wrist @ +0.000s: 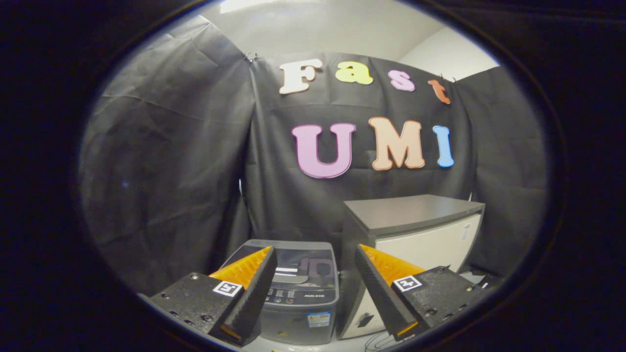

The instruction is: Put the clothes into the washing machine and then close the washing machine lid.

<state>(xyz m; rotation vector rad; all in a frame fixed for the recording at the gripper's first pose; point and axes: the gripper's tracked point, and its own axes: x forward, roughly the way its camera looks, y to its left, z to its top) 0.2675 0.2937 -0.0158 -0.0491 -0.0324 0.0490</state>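
Gripper (315, 288) fingers are seen spread wide apart, with nothing held between them, raised above and short of a small grey top-loading washing machine (298, 293). The machine is seen through the gap between the fingers, just ahead of them and lower, with its control panel facing the camera. Its lid (293, 256) appears to lie flat over the tub, though the dark glossy top makes this hard to confirm. Just beside the machine, on its right, stands a taller white cabinet with a grey top (415, 230), and black cloth forms the booth wall behind both. No clothes are seen in the fingers or around the machine, so it cannot be told whether loading is done; by judgement, the task is either barely begun or already finished.
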